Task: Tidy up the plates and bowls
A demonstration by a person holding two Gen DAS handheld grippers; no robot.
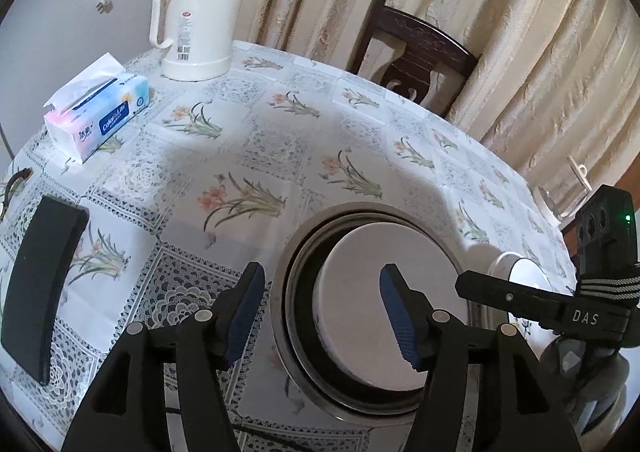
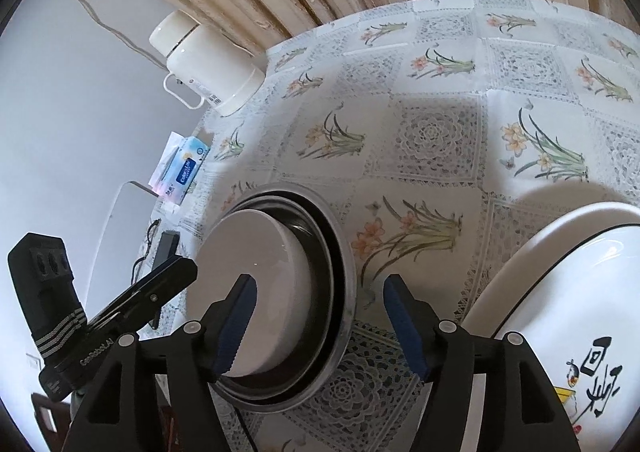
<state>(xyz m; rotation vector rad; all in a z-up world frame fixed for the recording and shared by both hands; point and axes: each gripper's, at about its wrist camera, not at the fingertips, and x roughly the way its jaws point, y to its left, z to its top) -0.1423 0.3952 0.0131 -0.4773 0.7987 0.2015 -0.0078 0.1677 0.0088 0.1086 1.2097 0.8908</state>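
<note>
In the left wrist view, the left gripper [image 1: 322,310] hangs over the table with its jaws spread wide and nothing between them. Just ahead of and below its fingertips sits the stack of metal plates [image 1: 294,252], rims up, with a white bowl [image 1: 394,292] nested inside, mouth facing up; being round, neither has a long axis. The right blue pad [image 1: 400,316] lies over the bowl, the left one outside the plate rim. To the right, the right gripper [image 1: 560,308] shows side-on, marked "DAS", and beyond it a white dish [image 1: 524,272] is partly hidden. Far ahead to the left stand a cream thermos [image 1: 200,12] and a tissue pack [image 1: 100,108] reading "Color Life". A black case [image 1: 40,292] lies at the left on the flowered tablecloth [image 1: 280,132].

In the right wrist view, the right gripper [image 2: 320,318] is likewise spread apart and empty. The metal plates [image 2: 340,292] and white bowl [image 2: 256,272] sit between its fingertips and leftward. At the right, a white oval dish [image 2: 560,292] bears black brush writing I cannot read. The left gripper [image 2: 132,300] at the left reads "GenRobot.AI".
</note>
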